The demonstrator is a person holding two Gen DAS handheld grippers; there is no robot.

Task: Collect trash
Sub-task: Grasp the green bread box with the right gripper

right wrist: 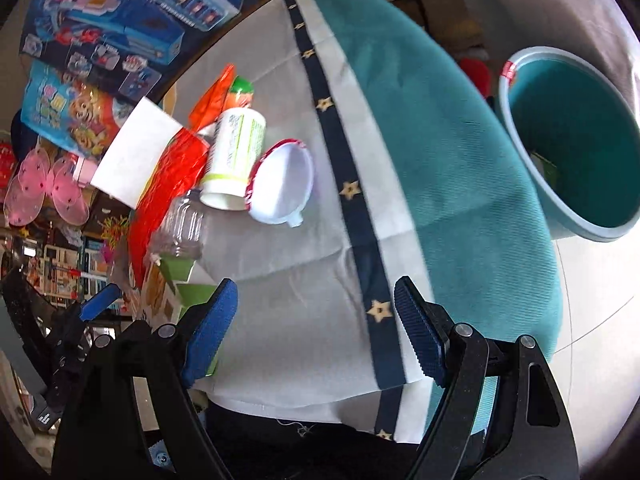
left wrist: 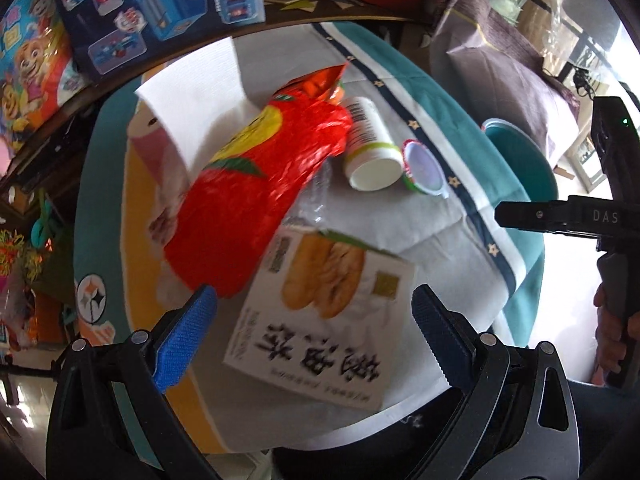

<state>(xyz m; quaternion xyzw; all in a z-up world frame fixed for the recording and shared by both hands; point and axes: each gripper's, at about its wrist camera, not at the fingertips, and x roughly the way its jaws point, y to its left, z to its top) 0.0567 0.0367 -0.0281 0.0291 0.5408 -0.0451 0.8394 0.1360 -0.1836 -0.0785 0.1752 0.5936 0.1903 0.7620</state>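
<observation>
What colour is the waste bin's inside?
Teal, with a pale rim; the bin shows best in the right wrist view.

bright daylight blows out the right edges, heavy fisheye bending, motion blur smears the printed box point(left wrist: 320, 316).

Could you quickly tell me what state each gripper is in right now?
Left gripper: open, empty, above the white box.
Right gripper: open, holding nothing.

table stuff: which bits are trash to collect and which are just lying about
Trash job: red snack bag, bread carton, white bottle, plastic cup, clear jar, white tissue, teal bin.

Lying about: toy boxes, pink wings, tablecloth.
</observation>
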